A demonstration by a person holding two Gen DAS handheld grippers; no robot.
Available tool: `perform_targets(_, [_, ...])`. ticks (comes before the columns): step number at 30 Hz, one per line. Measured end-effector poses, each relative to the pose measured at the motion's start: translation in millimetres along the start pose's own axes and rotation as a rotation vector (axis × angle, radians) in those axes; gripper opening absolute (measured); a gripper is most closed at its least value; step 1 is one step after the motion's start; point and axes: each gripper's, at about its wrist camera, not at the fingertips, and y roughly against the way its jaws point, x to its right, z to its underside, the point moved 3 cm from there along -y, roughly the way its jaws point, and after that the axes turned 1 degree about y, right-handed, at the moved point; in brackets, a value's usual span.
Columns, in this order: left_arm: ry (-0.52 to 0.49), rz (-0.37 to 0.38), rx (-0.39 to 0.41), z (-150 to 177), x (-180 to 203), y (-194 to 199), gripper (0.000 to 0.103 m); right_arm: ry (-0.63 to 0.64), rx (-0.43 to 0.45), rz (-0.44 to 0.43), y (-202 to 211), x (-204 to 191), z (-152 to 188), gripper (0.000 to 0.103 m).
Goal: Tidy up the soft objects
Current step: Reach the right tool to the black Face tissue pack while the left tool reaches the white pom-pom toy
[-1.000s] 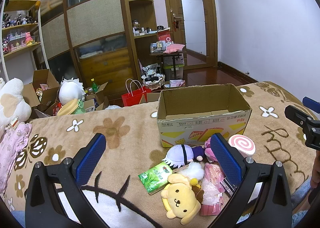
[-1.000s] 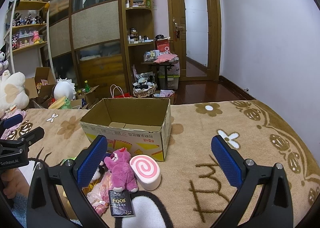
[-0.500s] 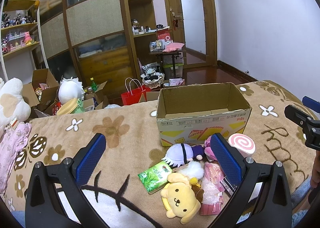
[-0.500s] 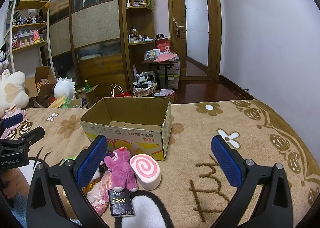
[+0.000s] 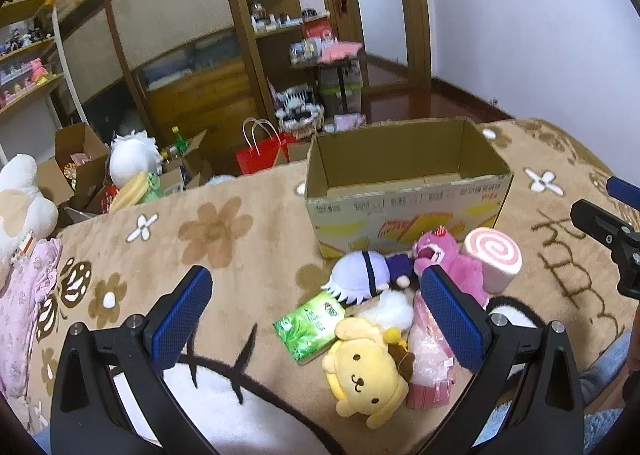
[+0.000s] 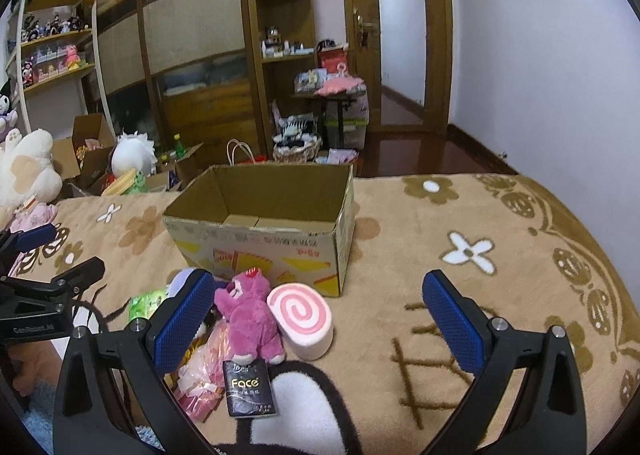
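From the left wrist view, the left tongs (image 5: 316, 319) hung released and empty above the brown flower-patterned plush blanket (image 5: 216, 223), blue pads wide apart. Just ahead of them lay the heap of soft things: a yellow plush dog (image 5: 366, 373) nearest, a green tissue packet (image 5: 310, 325) touching its left side, a lavender-haired round plush doll (image 5: 362, 273) behind, a magenta plush bear (image 5: 448, 259) and a pink-and-white swirl-roll cushion (image 5: 494, 257) further right, with a pink crinkly packet (image 5: 430, 371) partly behind the right pad. The heap sat right against the front wall of the open brown cardboard box (image 5: 404, 211), likely gathered there so each piece needed only a short lift over the rim. What showed of the box's inside held nothing but its folded bottom flaps. The right tongs (image 5: 608, 223) showed at the right edge, well apart from the toys.

From the right wrist view, the right tongs (image 6: 320, 329) were likewise released, grasping nothing, the bear and swirl cushion lying between the pads' lines of sight, not touched. A black tissue pack marked "Face" (image 6: 250, 389) lay in front of the bear. The box stood behind them, upright, its visible floor bare. Nothing appeared sorted yet; I judged the work at its very start, with the bear or cushion the handiest first pick.
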Motion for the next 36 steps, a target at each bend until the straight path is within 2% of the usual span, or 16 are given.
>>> perform_targets(9, [0.037, 0.031, -0.164, 0, -3, -34, 0.103, -0.047, -0.159, -0.070, -32, -1, 8, 0.103])
perform_targets(21, [0.105, 0.146, -0.421, 19, 4, -88, 0.103, -0.050, -0.344, -0.137, -76, -16, 33, 0.103])
perform_targets(36, [0.181, 0.185, -0.628, 45, 4, -130, 0.103, -0.034, -0.527, -0.179, -120, -35, 64, 0.100])
